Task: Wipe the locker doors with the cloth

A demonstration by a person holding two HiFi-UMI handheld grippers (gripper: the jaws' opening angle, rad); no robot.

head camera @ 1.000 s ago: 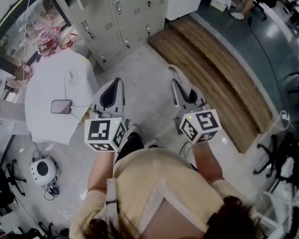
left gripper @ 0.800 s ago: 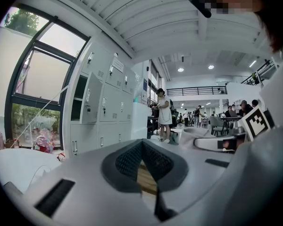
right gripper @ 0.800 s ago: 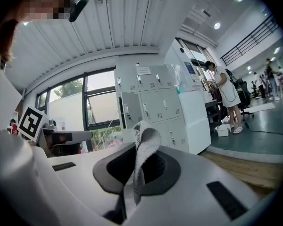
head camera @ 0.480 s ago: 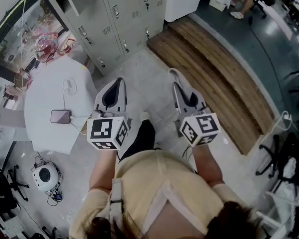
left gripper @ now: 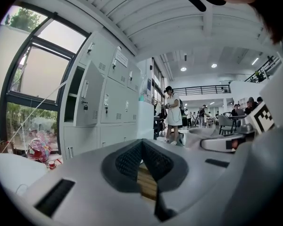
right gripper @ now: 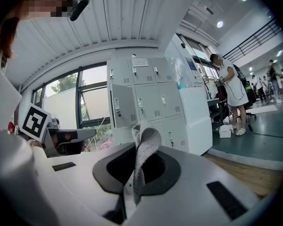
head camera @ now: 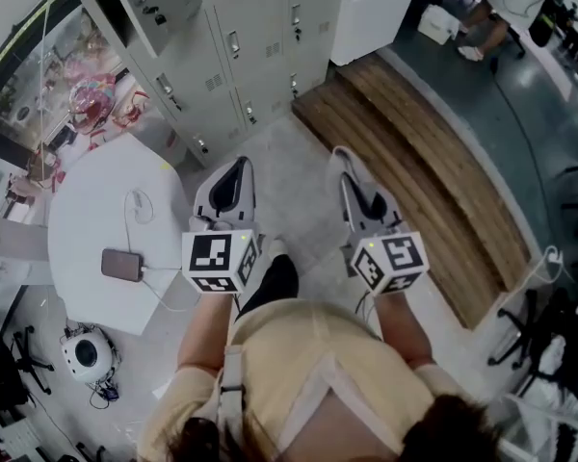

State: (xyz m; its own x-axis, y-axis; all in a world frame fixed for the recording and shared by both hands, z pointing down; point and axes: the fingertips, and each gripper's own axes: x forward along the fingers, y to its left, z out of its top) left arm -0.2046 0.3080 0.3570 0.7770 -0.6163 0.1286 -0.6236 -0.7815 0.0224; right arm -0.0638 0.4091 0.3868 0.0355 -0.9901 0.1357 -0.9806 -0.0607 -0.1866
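Toward 11 o'clock in the head view, the locker doors (head camera: pixel 255 37) stand well apart from both grippers. The right gripper (head camera: pixel 345 157) pinches a fold of grey cloth (right gripper: pixel 148 140) between closed jaws, and the left gripper (head camera: pixel 237 166) has its jaws pressed together, empty.

Lockers (head camera: pixel 260 46) pale grey; cloth (right gripper: pixel 145 147) grey, finely speckled; counter (head camera: pixel 91 219) white; floor (head camera: pixel 289 181) mottled light grey; step (head camera: pixel 424 162) of brown wooden planks.

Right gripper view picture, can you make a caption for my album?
Right gripper shut on a grey cloth, pointed at the pale lockers ahead.
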